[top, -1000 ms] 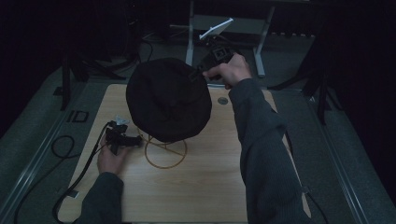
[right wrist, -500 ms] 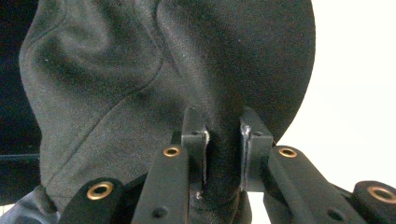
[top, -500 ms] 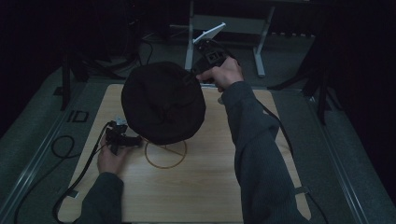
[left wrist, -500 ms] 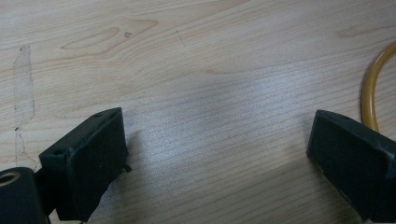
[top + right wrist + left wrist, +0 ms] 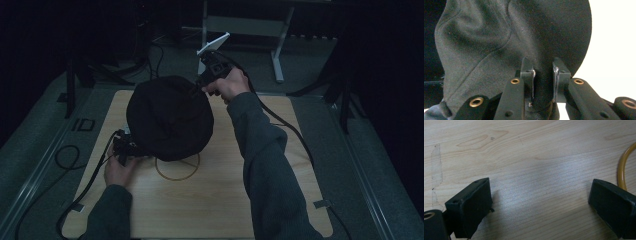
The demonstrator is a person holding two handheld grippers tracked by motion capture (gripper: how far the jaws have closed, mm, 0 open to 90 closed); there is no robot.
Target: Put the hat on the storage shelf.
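A black cloth hat [image 5: 169, 117] hangs above the wooden table [image 5: 215, 200], held up by its far edge. My right gripper [image 5: 196, 88] is shut on the hat's brim; in the right gripper view the dark fabric [image 5: 499, 42] is pinched between the two jaws of that gripper [image 5: 543, 75]. My left gripper [image 5: 131, 148] rests low at the table's left, partly under the hat. In the left gripper view it [image 5: 540, 202] stands open over bare wood, nothing between its jaws. A yellow ring [image 5: 177, 167] lies on the table under the hat, its arc [image 5: 621, 170] beside the left gripper's right jaw.
Black cables [image 5: 75, 170] trail off the table's left side and another cable [image 5: 285, 127] runs along the right arm. A metal stand [image 5: 245, 25] rises behind the table. Dark floor surrounds the table.
The right gripper has lifted the hat higher and drawn it toward the far side. The left gripper has stayed where it was.
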